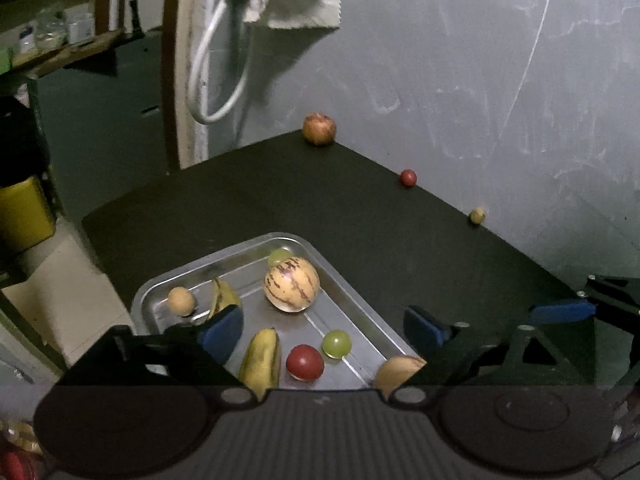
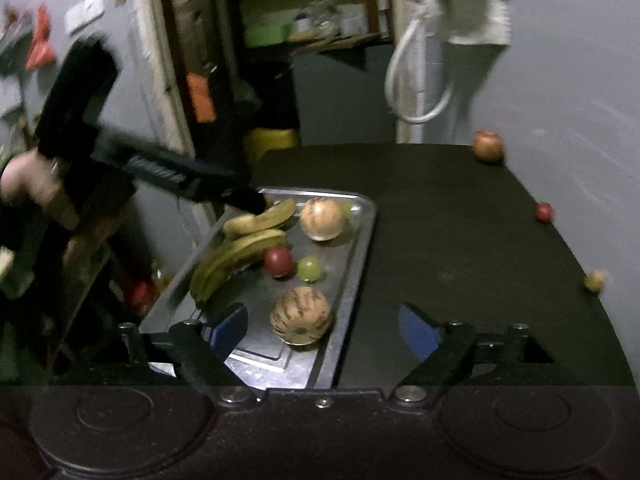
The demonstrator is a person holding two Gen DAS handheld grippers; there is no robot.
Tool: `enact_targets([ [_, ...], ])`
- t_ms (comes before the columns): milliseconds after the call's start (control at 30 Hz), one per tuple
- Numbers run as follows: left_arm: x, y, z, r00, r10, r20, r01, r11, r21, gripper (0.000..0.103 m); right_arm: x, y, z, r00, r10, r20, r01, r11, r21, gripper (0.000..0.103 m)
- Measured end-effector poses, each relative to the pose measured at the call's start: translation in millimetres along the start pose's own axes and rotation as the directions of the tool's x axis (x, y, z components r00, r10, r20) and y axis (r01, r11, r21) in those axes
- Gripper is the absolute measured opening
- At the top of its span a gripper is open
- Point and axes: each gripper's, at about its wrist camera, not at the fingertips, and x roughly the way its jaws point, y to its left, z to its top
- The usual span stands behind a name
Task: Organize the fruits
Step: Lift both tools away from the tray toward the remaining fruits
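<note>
Left claw (image 1: 322, 330) spread wide, empty, above metal tray (image 1: 344, 276): banana (image 1: 261, 360), red fruit (image 1: 305, 362), green grape (image 1: 337, 343) just beneath. Right claw (image 2: 322, 330) also gaping, empty, striped melon (image 2: 301, 315) between fingers, untouched. Apple (image 1: 319, 129) and two small fruits far ahead along tabletop (image 1: 360, 200) edge, likely next pickups.

The tray (image 1: 362, 300) is shiny brushed metal, throwing glare near its corners. The table (image 1: 360, 208) looks matt black, maybe felt-like (hard to say). The green grape (image 1: 337, 343) and red tomato (image 1: 305, 362) are glossy and smooth; the striped melon (image 1: 291, 284) is satiny. The wall (image 1: 480, 80) looks rough and scuffed.
</note>
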Motion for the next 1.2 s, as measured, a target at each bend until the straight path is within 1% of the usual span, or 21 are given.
enact_targets([
  [67,-6.8,-2.7,-3.1,1.000,0.011,0.002,-0.011,1.000,-0.011,0.096,-8.8,-6.0,-1.4,1.000,-0.008,0.023,0.007,0.999,0.036,0.086],
  [167,-13.9,-8.8,-6.4,1.000,0.011,-0.003,-0.011,1.000,-0.027,0.098,-21.4,-8.7,-4.3,0.998,-0.021,0.054,0.018,0.998,0.059,0.087],
  [300,-21.2,-22.4,-4.4,1.000,0.012,-0.001,-0.012,1.000,0.009,0.099,-34.9,-9.5,-6.5,0.996,-0.032,0.089,0.026,0.997,0.067,0.089],
  [400,-24.9,-35.4,1.9,1.000,0.013,0.012,-0.013,0.999,0.044,0.099,-42.4,-12.3,-7.5,0.993,-0.047,0.112,0.038,0.996,0.086,0.093],
  [500,-26.4,-46.9,11.5,1.000,0.011,0.025,-0.013,0.997,0.082,0.099,-48.8,-18.4,-7.4,0.988,-0.085,0.130,0.068,0.989,0.133,0.097],
  [600,-26.9,-58.8,23.5,0.999,0.001,0.041,-0.006,0.990,0.140,0.099,-54.3,-28.7,-5.3,0.977,-0.162,0.142,0.129,0.967,0.218,0.100],
  [667,-22.4,-64.9,33.2,0.999,-0.015,0.046,0.006,0.984,0.178,0.099,-57.8,-36.4,-3.4,0.964,-0.215,0.154,0.165,0.944,0.285,0.101],
  [767,-7.5,-72.6,48.2,0.998,-0.048,0.043,0.037,0.971,0.234,0.100,-61.9,-49.0,1.0,0.945,-0.291,0.152,0.212,0.895,0.393,0.101],
  [833,7.8,-75.7,58.8,0.996,-0.080,0.037,0.068,0.962,0.266,0.100,-62.1,-55.9,4.5,0.924,-0.361,0.130,0.267,0.847,0.459,0.102],
  [900,30.1,-77.4,72.6,0.993,-0.114,0.025,0.102,0.949,0.300,0.100,-58.1,-62.6,9.1,0.897,-0.434,0.080,0.336,0.789,0.514,0.102],
  [933,40.2,-77.8,79.5,0.991,-0.134,0.018,0.121,0.941,0.315,0.100,-55.0,-65.6,10.6,0.891,-0.449,0.064,0.350,0.771,0.532,0.102],
  [1000,62.9,-78.0,93.6,0.985,-0.171,0.005,0.159,0.926,0.343,0.100,-49.3,-69.4,13.9,0.887,-0.457,0.064,0.353,0.761,0.545,0.102],
  [1133,114.5,-73.4,123.9,0.967,-0.252,-0.023,0.241,0.888,0.391,0.100,-28.3,-75.3,28.3,0.851,-0.525,0.007,0.435,0.713,0.551,0.102],
  [1200,140.2,-69.5,135.5,0.959,-0.281,-0.033,0.269,0.871,0.411,0.100,-14.4,-81.0,37.3,0.824,-0.566,-0.033,0.486,0.674,0.556,0.101],
])
